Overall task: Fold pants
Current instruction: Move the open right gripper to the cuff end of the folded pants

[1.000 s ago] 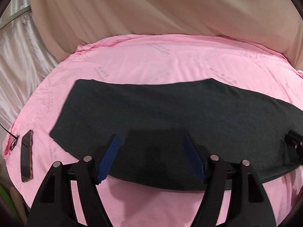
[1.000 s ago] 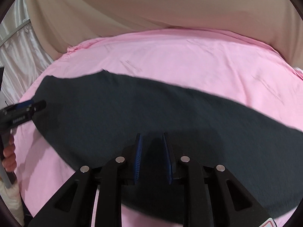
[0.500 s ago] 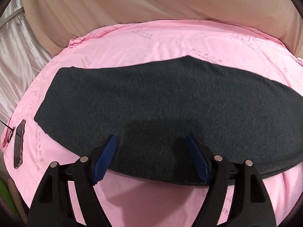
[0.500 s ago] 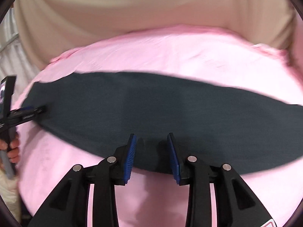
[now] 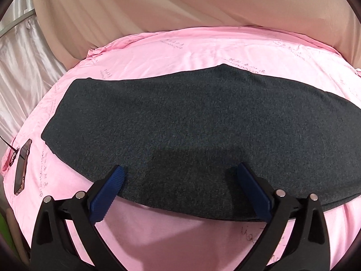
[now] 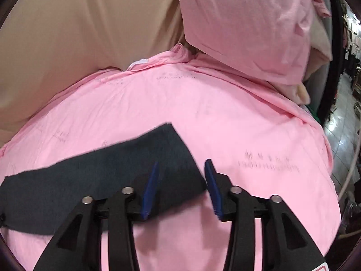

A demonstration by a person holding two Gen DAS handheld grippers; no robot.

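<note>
The dark grey pants point(image 5: 191, 124) lie flat as one long folded strip across the pink bed sheet point(image 5: 180, 52). My left gripper point(image 5: 180, 180) is open wide and empty, its blue pads over the strip's near edge. In the right wrist view the right-hand end of the pants point(image 6: 126, 169) shows with its end edge running diagonally. My right gripper point(image 6: 182, 180) is open and empty, straddling that end's near corner from just above. The left pad point(image 6: 151, 189) is over the cloth, the right pad point(image 6: 213, 187) over the sheet.
A phone point(image 5: 22, 164) with a cable lies on the sheet at the far left. A pink pillow point(image 6: 243, 27) leans at the bed's right end. A beige curtain point(image 5: 180, 6) hangs behind the bed. The bed's right edge drops to a tiled floor point(image 6: 345, 117).
My right gripper has opened wider and swung right along the strip to its right end. My left gripper has closed in on the pants' near edge, still open.
</note>
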